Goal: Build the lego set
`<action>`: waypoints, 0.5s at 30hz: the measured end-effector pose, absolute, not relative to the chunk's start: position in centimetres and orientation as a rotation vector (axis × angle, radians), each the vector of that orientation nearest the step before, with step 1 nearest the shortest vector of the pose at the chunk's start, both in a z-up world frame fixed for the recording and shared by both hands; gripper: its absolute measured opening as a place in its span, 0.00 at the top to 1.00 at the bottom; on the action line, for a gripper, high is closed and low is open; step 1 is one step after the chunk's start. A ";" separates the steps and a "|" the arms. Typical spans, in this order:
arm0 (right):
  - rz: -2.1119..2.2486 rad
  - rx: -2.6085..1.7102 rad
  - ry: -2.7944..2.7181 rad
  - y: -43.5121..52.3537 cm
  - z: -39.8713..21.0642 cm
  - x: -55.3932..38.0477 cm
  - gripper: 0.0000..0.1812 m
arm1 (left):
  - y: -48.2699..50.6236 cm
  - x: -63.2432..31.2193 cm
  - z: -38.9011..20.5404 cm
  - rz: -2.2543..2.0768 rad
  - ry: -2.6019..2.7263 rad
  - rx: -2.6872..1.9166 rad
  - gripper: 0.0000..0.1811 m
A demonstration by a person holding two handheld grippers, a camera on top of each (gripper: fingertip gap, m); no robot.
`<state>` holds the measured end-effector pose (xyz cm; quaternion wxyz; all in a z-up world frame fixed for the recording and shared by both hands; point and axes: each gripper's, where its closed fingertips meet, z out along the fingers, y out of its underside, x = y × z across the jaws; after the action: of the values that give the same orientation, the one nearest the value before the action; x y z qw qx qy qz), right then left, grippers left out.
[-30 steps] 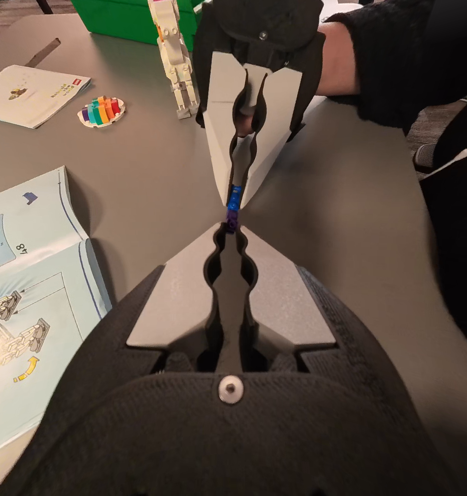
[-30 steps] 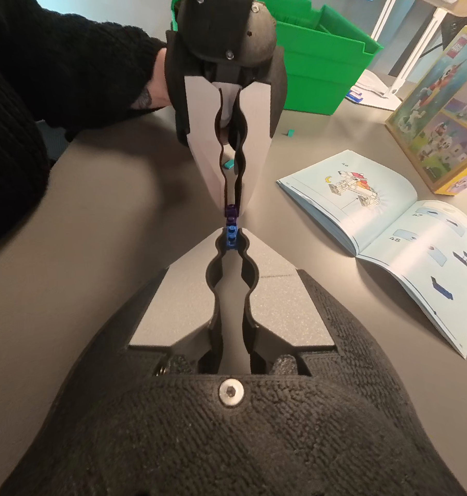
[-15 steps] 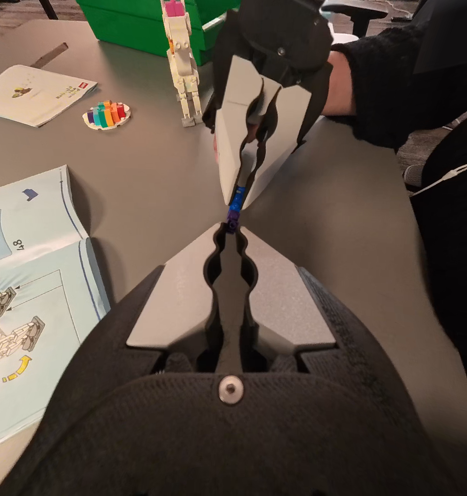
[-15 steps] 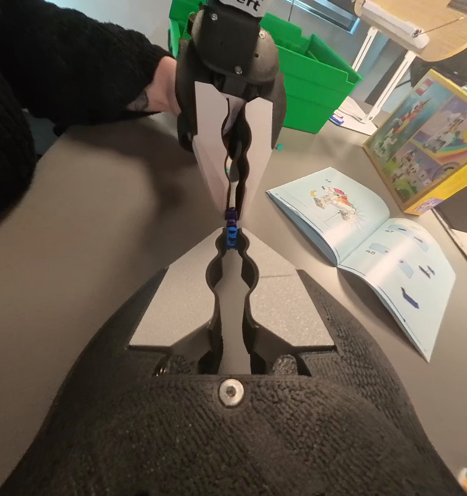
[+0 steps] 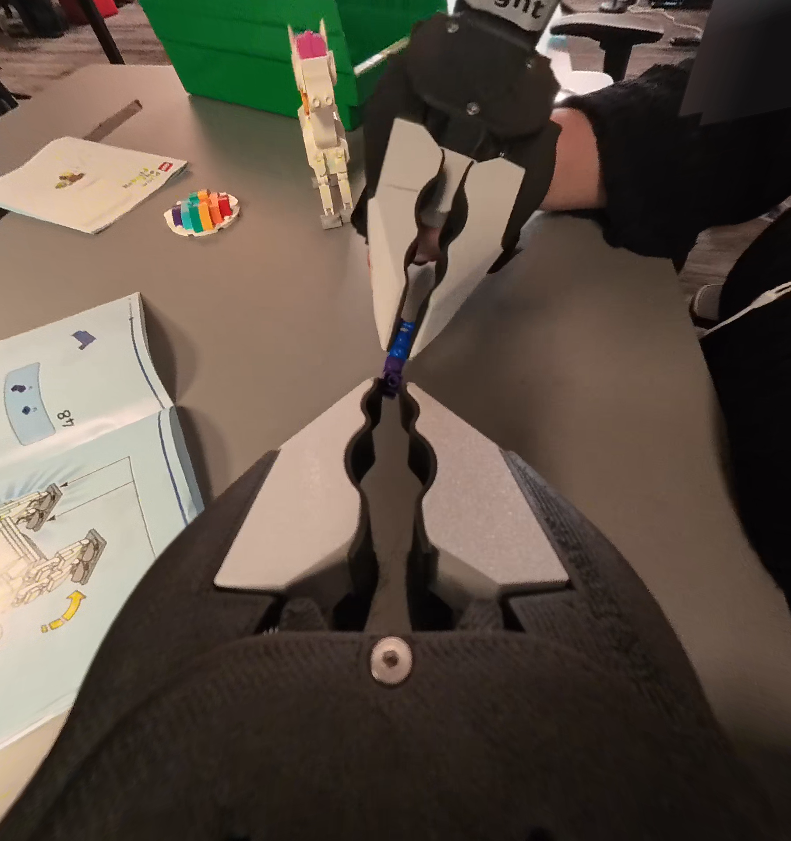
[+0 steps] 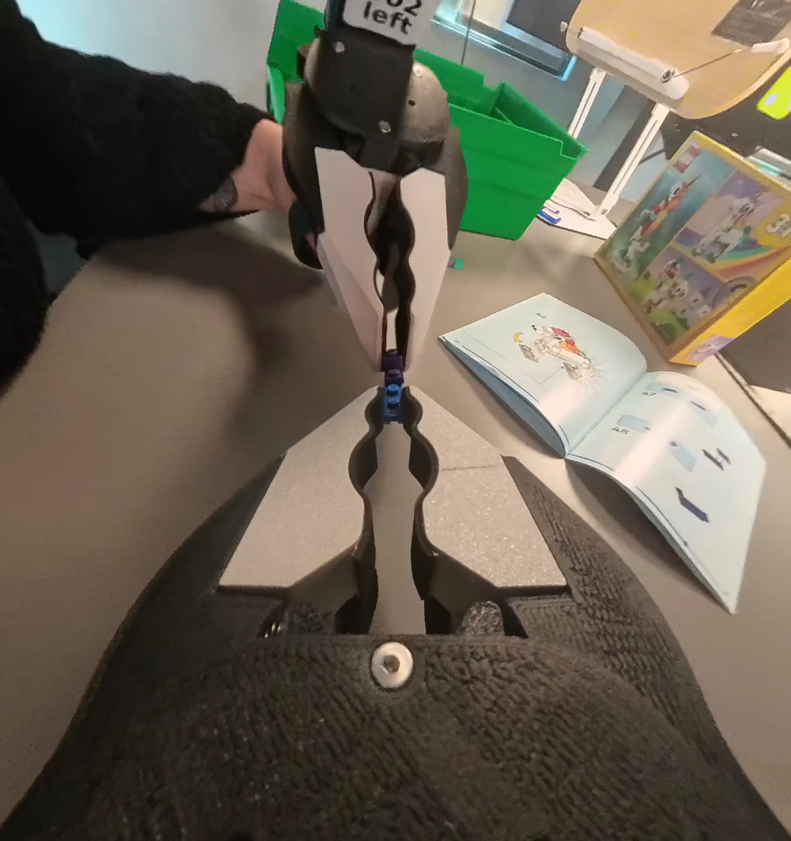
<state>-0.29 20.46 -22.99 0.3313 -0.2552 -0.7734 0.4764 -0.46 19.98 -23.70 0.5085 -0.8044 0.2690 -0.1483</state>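
My left gripper (image 5: 391,387) is shut on a small purple brick (image 5: 392,369). My right gripper (image 6: 392,400) is shut on a small blue brick (image 6: 392,400). The two grippers meet tip to tip above the grey table, and the purple brick (image 6: 392,364) touches the blue brick (image 5: 403,339) end to end. In the left wrist view the right gripper (image 5: 398,346) comes down from the top. In the right wrist view the left gripper (image 6: 393,359) comes down from the top. A white unicorn model (image 5: 323,132) stands on the table behind.
An open instruction booklet (image 5: 66,478) lies at the left, also in the right wrist view (image 6: 612,409). A closed booklet (image 5: 79,182) and a rainbow piece (image 5: 202,211) lie farther back. A green bin (image 6: 498,154) and a yellow set box (image 6: 712,250) stand at the back. The tips of both grippers are at nearly the same place.
Both grippers have lifted and tilted, so more of the background shows. The right gripper leans over to the right. The two bricks stay pressed together between the tips.
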 end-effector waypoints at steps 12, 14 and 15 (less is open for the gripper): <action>1.194 -0.675 -2.041 20.8 -23.6 -0.5 0.97 | 20.3 -0.5 -24.2 -0.312 0.638 -1.970 0.96; 1.213 -0.689 -2.041 20.8 -23.6 -0.4 0.97 | 20.3 -0.5 -24.2 -0.318 0.637 -1.968 0.96; 1.217 -0.693 -2.043 20.8 -23.6 -0.4 0.97 | 20.3 -0.5 -24.2 -0.319 0.637 -1.969 0.96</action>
<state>-0.44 20.80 -23.65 0.3262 -0.2645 -0.7797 0.4645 -0.49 20.28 -24.17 0.5002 -0.8142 0.2636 -0.1320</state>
